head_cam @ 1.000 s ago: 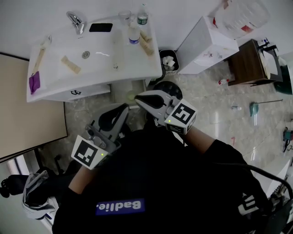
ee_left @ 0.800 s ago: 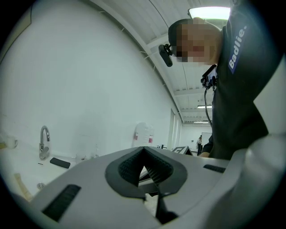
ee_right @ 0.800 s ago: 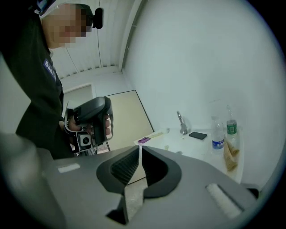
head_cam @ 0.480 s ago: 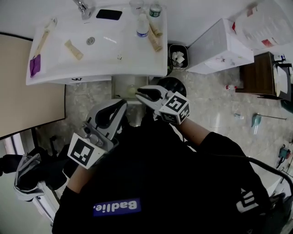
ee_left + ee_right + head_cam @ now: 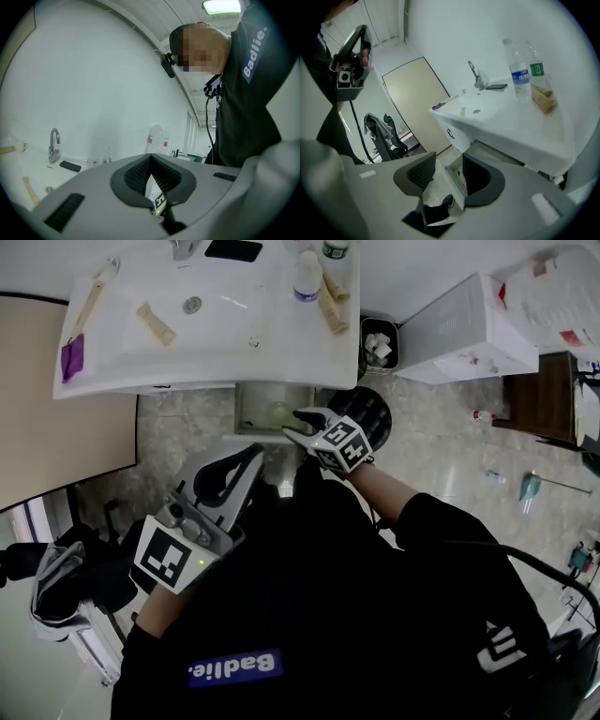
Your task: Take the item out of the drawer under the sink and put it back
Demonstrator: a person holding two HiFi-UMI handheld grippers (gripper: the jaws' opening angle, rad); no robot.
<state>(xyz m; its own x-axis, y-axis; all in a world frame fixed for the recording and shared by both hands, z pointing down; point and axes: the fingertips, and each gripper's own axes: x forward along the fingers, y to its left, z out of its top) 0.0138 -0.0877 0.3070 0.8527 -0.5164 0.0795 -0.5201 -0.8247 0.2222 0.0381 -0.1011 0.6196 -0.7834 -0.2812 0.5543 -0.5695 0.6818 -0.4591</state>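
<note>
Head view, upper centre: right gripper (image 5: 292, 424), jaws just spread and empty, nears the open drawer (image 5: 241, 409) holding a pale item (image 5: 278, 413), so it seemingly must reach in and grasp; left gripper (image 5: 253, 457) clenched, empty.

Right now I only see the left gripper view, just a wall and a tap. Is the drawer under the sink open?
Observer: Yes. The head view shows the drawer pulled out below the sink.
Operator: Is anything in it?
Observer: A pale yellowish item lies inside. I cannot tell what it is.
Operator: Where's the other gripper?
Observer: The right gripper is at the drawer's front. Its jaws have just been opening and grip nothing, and the drawer's edge shows in the gap between them.
</note>
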